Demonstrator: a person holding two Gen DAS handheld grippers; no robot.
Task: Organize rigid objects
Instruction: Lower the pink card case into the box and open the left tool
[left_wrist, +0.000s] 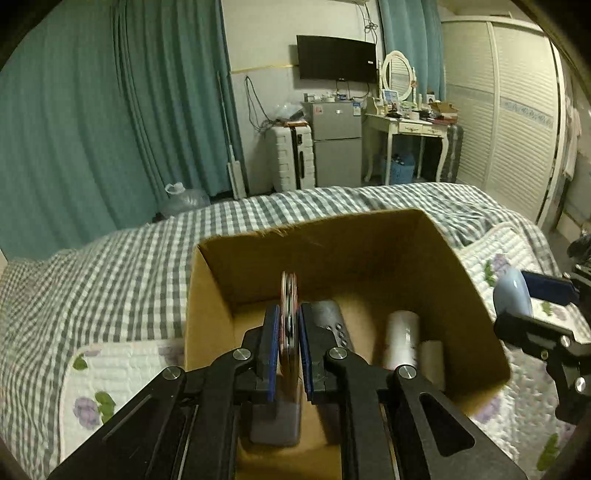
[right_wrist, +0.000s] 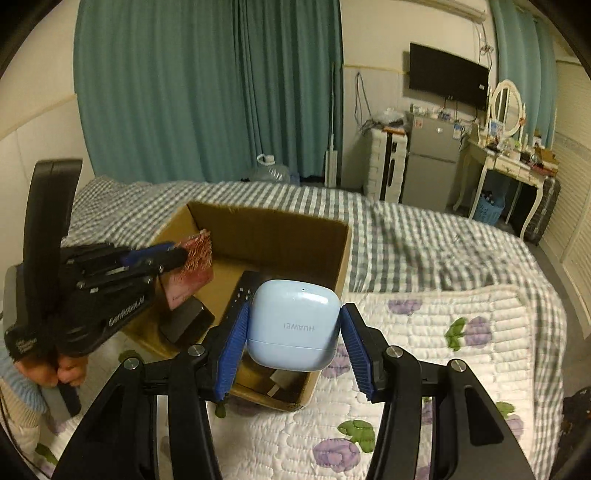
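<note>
Squeezing only the flat sides of a thin pink card pack (left_wrist: 289, 317), the left gripper (left_wrist: 289, 343) had its fingers almost shut on it above the open cardboard box (left_wrist: 476, 295) on the bed (left_wrist: 110, 266), so the pack could twist and slip out early. The right gripper (right_wrist: 293, 341) held a smooth blue earbud case (right_wrist: 293, 325) between wide-apart fingers, just over the box's near corner. The round case could pop out and land on the quilt (right_wrist: 424, 350) beside the box.
</note>
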